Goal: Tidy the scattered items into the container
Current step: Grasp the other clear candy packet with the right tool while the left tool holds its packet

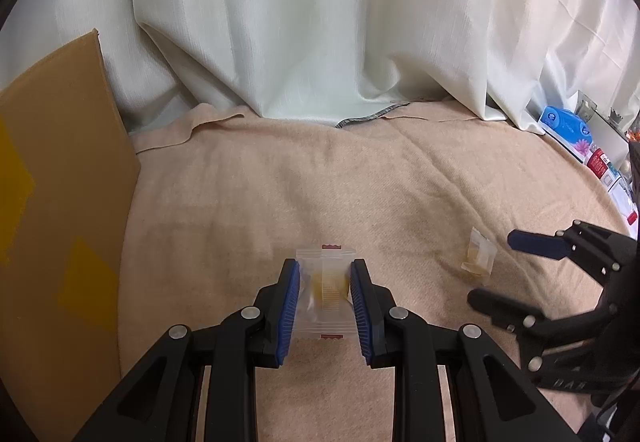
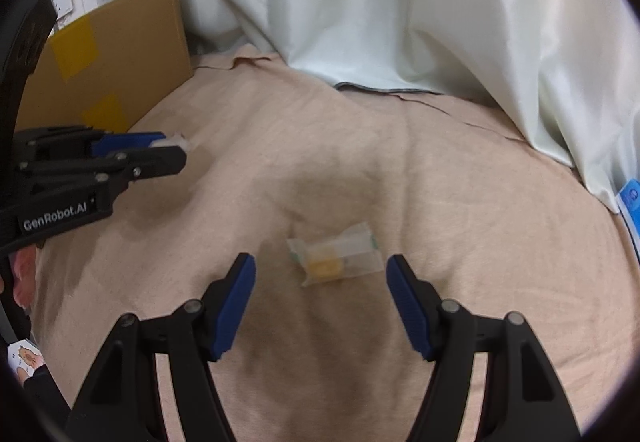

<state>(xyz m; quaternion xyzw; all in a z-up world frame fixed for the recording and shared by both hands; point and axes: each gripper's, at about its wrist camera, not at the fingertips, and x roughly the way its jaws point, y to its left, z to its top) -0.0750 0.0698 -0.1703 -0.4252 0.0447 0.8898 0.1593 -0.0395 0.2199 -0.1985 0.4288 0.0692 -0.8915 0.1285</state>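
A clear snack packet with red trim (image 1: 326,292) lies on the beige blanket (image 1: 280,193), and my left gripper (image 1: 324,266) is shut on its two sides. In the right wrist view the left gripper (image 2: 176,147) shows at the left with a white packet edge (image 2: 180,141) poking out past its tips. A second clear packet with green trim (image 2: 334,260) lies flat just ahead of my right gripper (image 2: 320,258), which stands open and apart from it. The left wrist view shows that packet (image 1: 478,254) beside the open right gripper (image 1: 494,268). A brown cardboard box (image 1: 60,222) stands at the left.
White curtains (image 1: 320,21) hang down onto the blanket at the back. The box wall (image 2: 112,73) carries yellow tape patches. A shelf at the far right holds a blue tissue pack (image 1: 564,125) and small boxes. A person's hand (image 2: 24,278) shows at the left edge.
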